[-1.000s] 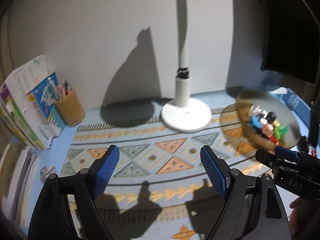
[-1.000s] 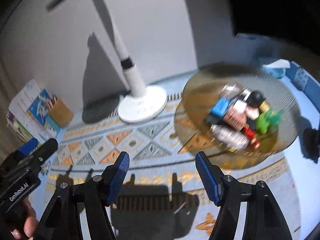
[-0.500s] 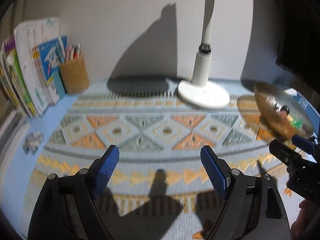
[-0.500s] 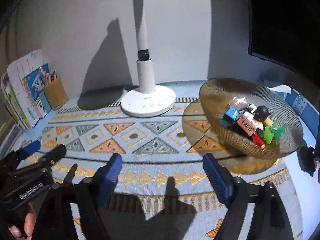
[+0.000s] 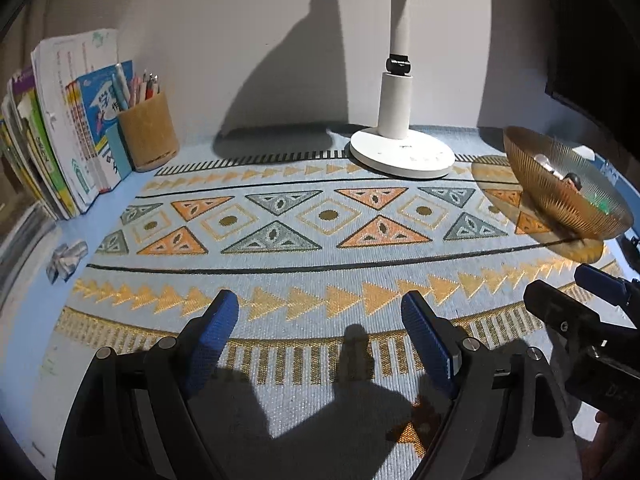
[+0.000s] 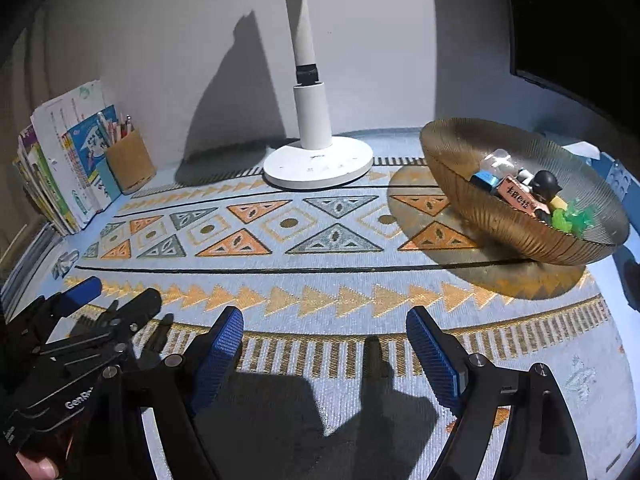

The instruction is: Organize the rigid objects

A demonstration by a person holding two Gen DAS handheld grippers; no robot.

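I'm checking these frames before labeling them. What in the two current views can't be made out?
- Bowl contents, left wrist view: the near wall hides nearly all the toys.
- Toys in the right wrist view: piled together, lower ones covered.
- Desk lamp head: cut off by the top edge in both views.
- Crumpled silver item: too small to identify.
- Books: titles too small and distorted.
- Dark panel at upper right: underexposed, no detail.

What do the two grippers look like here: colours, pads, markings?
Both match: the left gripper and right gripper have black angular finger frames with silver pivot screws and blue textured pads. The left body carries white "GenRo..." lettering. No cables or sleeves visible.
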